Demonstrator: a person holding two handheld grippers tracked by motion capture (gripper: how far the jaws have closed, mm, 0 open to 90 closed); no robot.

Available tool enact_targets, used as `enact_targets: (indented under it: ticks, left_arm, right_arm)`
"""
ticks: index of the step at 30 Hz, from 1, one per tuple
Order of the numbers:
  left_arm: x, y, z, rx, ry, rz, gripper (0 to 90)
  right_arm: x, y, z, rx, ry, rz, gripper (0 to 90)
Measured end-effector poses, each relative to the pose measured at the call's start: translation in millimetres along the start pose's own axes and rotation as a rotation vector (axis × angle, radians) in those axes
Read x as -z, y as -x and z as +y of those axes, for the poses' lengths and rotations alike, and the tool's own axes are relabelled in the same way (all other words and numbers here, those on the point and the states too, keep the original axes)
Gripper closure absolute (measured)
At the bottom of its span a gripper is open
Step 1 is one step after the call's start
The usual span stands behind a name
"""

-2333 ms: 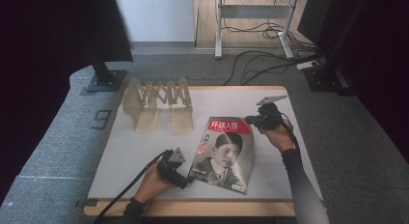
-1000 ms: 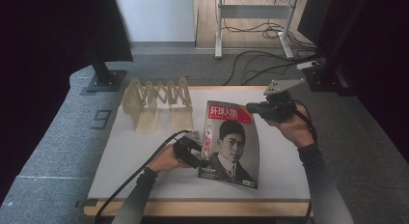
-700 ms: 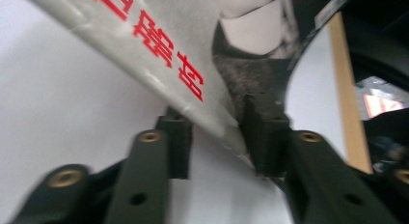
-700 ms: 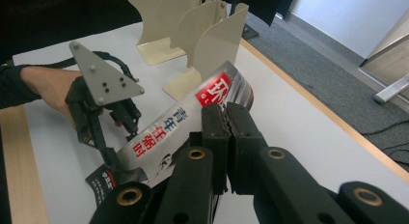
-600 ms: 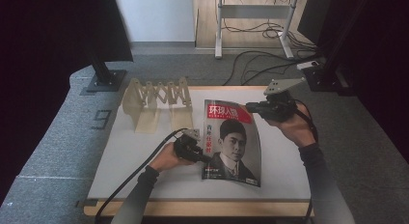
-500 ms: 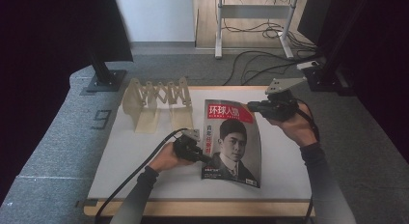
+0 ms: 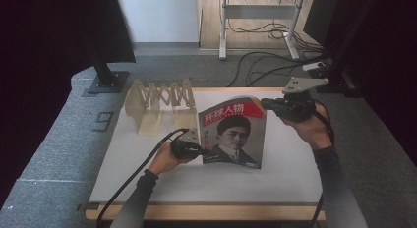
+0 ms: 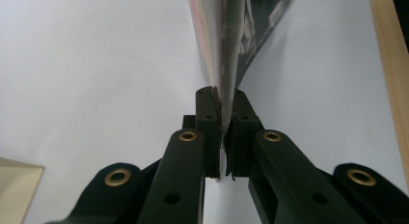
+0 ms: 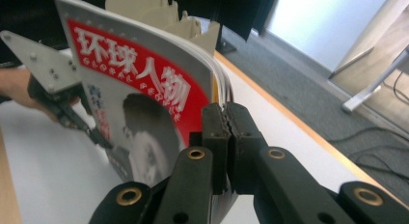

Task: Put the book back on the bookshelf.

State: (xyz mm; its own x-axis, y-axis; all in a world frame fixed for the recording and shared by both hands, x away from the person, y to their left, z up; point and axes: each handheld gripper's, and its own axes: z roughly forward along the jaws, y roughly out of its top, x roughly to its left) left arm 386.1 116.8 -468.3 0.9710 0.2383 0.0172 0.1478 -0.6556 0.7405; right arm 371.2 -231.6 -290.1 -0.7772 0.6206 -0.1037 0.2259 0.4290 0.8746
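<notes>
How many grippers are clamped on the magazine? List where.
2: the left gripper on the magazine's left edge, the right gripper on its upper right corner.

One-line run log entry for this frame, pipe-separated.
left gripper: shut on magazine left edge | right gripper: shut on its top right corner | magazine: raised, tilted off white table | rack: behind, untouched

Even overhead light, white surface bright and near blown out in the left gripper view, room edges fall to black, close-up jaws soft, slight overall blur.
</notes>
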Motion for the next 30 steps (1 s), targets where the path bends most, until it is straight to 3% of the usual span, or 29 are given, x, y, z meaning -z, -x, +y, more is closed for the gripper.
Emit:
enact_targets:
  ticks: [7, 13, 20, 23, 30]
  left_arm:
    - [0.3, 2.0, 1.2, -0.018, -0.006, 0.025, 83.1]
    - [4.6, 4.2, 8.9, -0.008, 0.005, 0.033, 78.7]
    - [22.4, 2.9, 25.1, -0.004, 0.054, 0.039, 75.6]
    - [32.0, 1.2, 33.2, 0.017, 0.094, 0.034, 74.6]
    - [46.9, -1.6, 52.7, 0.002, 0.125, 0.043, 72.5]
  right_arm:
    - [2.4, -1.3, -1.8, 0.015, -0.001, 0.003, 85.8]
    - [6.1, -4.1, -2.0, 0.027, 0.005, 0.010, 85.6]
    - [8.3, -2.9, -5.4, 0.022, 0.003, 0.005, 85.4]
    - [8.9, -2.5, -6.3, 0.021, 0.003, 0.009, 85.2]
    - [9.4, -2.5, -7.0, 0.022, 0.003, 0.010, 84.9]
